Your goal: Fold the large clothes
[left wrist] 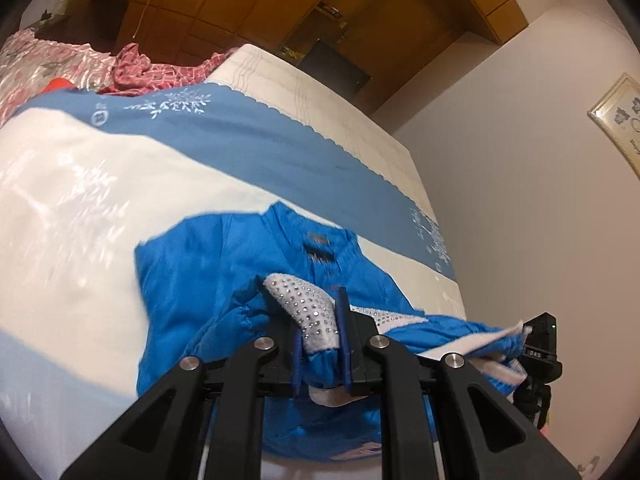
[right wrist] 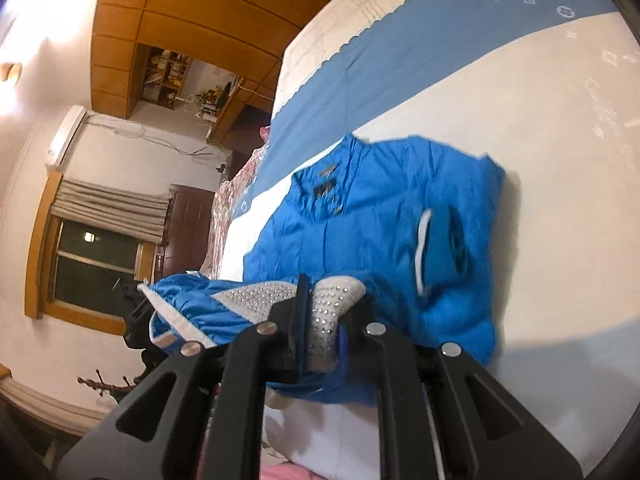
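Observation:
A bright blue jacket [left wrist: 208, 280] with white, rhinestone-studded trim lies partly folded on a white and blue bedspread [left wrist: 80, 184]. My left gripper [left wrist: 320, 320] is shut on the studded white hem [left wrist: 308, 300] and lifts it off the bed. My right gripper [right wrist: 322, 320] is shut on another part of the same studded hem [right wrist: 332, 308], so the hem stretches between the two grippers. The jacket's body and collar [right wrist: 380, 200] lie flat on the bed beyond them. The right gripper's body shows at the right edge of the left wrist view [left wrist: 540, 344].
The bed's far edge [left wrist: 360, 120] meets a white wall with a framed picture [left wrist: 616, 120]. Wooden cupboards [left wrist: 280, 0] stand behind. A pink patterned quilt [left wrist: 60, 64] lies at the bed's far left. A window [right wrist: 96, 264] and an air conditioner [right wrist: 66, 136] are on the side wall.

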The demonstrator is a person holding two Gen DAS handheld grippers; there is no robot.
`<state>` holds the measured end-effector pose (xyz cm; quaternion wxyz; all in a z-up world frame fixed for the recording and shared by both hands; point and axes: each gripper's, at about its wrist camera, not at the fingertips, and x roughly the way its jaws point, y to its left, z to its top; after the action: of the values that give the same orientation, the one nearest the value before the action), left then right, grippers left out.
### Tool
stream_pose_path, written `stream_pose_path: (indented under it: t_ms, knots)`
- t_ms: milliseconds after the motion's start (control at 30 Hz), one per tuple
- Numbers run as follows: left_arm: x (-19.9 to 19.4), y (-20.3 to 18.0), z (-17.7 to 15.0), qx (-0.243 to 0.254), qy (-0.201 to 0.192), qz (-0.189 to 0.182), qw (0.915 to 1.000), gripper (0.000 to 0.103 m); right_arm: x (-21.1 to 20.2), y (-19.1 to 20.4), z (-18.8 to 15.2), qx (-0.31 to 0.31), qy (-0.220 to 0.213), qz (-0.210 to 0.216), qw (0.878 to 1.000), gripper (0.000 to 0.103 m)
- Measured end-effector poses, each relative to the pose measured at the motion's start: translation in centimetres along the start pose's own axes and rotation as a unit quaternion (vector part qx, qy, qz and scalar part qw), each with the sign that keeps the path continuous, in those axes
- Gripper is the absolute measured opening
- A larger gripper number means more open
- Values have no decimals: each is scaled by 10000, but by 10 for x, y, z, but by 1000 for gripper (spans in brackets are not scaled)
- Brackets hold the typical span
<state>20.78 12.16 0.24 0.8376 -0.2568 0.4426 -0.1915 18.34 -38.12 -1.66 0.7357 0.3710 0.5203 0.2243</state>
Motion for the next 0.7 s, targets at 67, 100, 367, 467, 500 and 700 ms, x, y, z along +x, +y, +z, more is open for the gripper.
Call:
stream_pose_path:
  t_ms: [67,100,367,467,500,700]
  knots:
    - [17,3,12,42,24,110,9999,15,13,-9,23,117,70,-26,9999,11]
    - [28,5,19,43,51,173,9998,15,20,-13,33,143,103,-59,9998,11]
    - [132,44,59,-125,546,924,9941,15,79,-60,90,577,321,-436,9969,13]
    - [157,61,63,-200,723,1089,9912,15,96,-80,98,745,439,-572,9946,13]
    - [162,65,63,-210,758,1093,9909,15,100,-85,100,798,459,-563,9942,13]
    - [178,74,58,-211,845,1134,9897,18,99,-89,96,674,501,-673,9942,17]
